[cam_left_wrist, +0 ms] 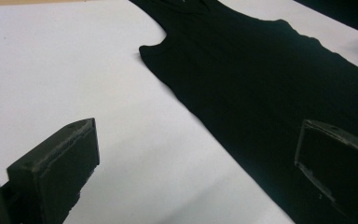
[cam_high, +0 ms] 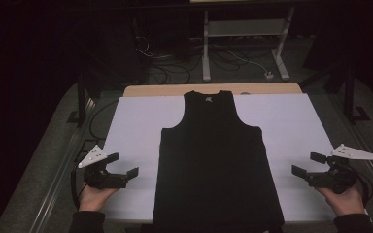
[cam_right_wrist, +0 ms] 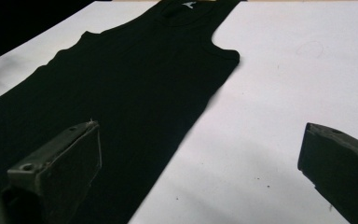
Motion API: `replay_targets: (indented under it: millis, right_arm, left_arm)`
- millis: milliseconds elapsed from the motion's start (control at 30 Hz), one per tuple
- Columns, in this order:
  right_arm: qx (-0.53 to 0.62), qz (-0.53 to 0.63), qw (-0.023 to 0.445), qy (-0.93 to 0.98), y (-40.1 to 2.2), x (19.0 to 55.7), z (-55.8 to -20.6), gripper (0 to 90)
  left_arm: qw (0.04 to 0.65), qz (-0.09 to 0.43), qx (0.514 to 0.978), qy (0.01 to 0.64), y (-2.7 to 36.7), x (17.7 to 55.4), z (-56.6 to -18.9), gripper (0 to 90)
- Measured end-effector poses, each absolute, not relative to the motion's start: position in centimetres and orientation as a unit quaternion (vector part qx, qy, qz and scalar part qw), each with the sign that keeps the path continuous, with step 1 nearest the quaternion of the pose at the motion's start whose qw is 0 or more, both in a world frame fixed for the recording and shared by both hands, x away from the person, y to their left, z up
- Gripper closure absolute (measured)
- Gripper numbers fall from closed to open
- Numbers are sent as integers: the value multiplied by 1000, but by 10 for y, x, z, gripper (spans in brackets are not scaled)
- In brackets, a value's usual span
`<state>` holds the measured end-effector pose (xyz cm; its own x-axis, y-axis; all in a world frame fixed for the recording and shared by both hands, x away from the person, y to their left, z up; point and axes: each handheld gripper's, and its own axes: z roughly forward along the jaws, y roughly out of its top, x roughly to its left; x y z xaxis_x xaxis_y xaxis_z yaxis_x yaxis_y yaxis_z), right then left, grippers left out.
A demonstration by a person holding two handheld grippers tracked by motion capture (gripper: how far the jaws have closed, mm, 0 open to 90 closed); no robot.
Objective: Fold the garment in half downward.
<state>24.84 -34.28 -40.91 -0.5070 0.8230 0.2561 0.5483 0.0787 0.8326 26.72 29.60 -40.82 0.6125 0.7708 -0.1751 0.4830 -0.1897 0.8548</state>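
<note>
A black sleeveless top [cam_high: 216, 160] lies flat on the white table cover [cam_high: 136, 121], neck at the far side and hem at the near edge. My left gripper [cam_high: 124, 165] hovers over the cover just left of the top's lower side, jaws open and empty. My right gripper [cam_high: 307, 164] is mirrored on the right side, also open and empty, a short gap from the garment's edge. In the left gripper view the top [cam_left_wrist: 270, 93] spreads ahead to the right, and my gripper [cam_left_wrist: 196, 158] holds nothing. In the right gripper view the top [cam_right_wrist: 135, 88] lies ahead left of my gripper [cam_right_wrist: 200, 158].
The wooden table edge [cam_high: 213, 89] shows beyond the cover. Behind it a white metal stand [cam_high: 245, 43] and loose cables [cam_high: 175, 68] sit on the dark floor. Bare white cover [cam_high: 291, 121] lies on both sides of the top.
</note>
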Motion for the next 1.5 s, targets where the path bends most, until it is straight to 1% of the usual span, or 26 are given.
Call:
replay_targets:
  millis: [433,633,800,1067,1267,1367,1500]
  right_arm:
    - [474,480,141,724,-342,249,-409,0]
    - [475,481,138,724,-342,249,-408,0]
    - [478,479,142,722,-341,249,-407,0]
    - [474,469,134,733,-337,255,-398,0]
    - [464,463,132,743,-331,261,-395,0]
    - [452,457,146,752,-327,264,-391,0]
    - [448,455,142,756,-323,269,-385,0]
  left_arm:
    - [475,140,765,411,294,270,-406,0]
    - [472,147,770,404,291,274,-403,0]
    - [475,154,764,409,290,272,-401,0]
    - [457,145,780,403,283,277,-398,0]
    - [457,144,784,395,280,282,-392,0]
    - [459,145,785,390,279,284,-388,0]
    - [457,150,786,389,279,288,-384,0]
